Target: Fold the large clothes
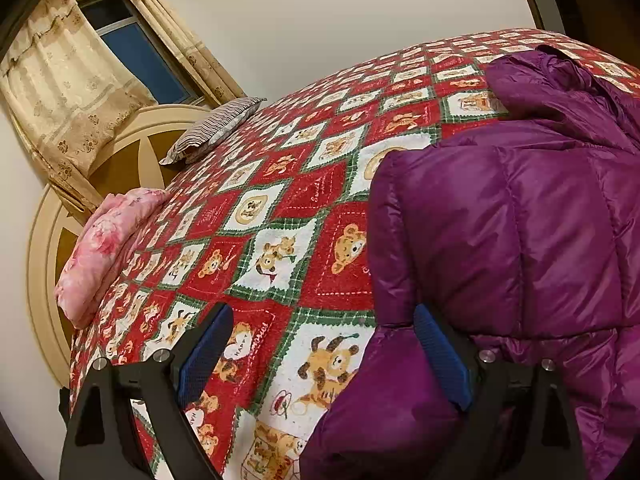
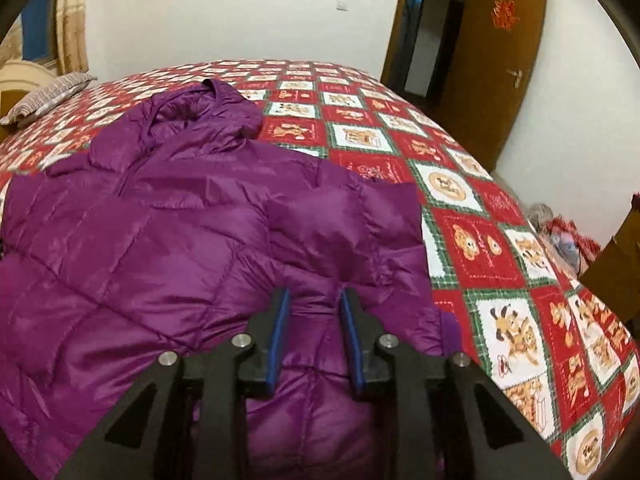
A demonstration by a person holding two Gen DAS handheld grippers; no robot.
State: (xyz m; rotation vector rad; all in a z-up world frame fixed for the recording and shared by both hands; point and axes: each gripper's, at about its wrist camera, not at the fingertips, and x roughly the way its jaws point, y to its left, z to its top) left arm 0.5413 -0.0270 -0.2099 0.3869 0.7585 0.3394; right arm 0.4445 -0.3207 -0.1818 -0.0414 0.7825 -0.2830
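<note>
Currently a purple hooded puffer jacket point(image 2: 168, 216) lies spread on a bed covered by a red, white and green bear-print quilt point(image 2: 480, 232). Hood point(image 2: 212, 112) points toward the far wall; a sleeve point(image 2: 352, 216) is folded across the body on the jacket's right-hand side in the right wrist view, its edge near the bare quilt.

Right gripper point(image 2: 316, 336): jaws stand narrow, blue pads parallel and a little apart. Purple fabric shows in the gap between them, low over the jacket near the sleeve fold. Pads do not visibly pinch the cloth; no ridge of fabric is raised between them.

Left gripper point(image 1: 320, 356): jaws wide. One blue pad hangs over bare quilt, the other over the jacket's edge, so the jacket's border runs between the two fingers. Nothing is held. Contact of that pad with the jacket: cannot tell.

Surroundings, left wrist view: pink floral bedding bundle point(image 1: 104, 248) at the quilt's edge against a round cream headboard point(image 1: 44, 248); striped pillow point(image 1: 212, 130) farther along; beige curtains point(image 1: 68, 80) around a dark window point(image 1: 136, 52). Right wrist view: brown door point(image 2: 500, 52) standing open in the far corner, red ornament point(image 2: 505, 14) on it; mixed items on the floor point(image 2: 564, 236) beside the bed, too blurred to identify.
</note>
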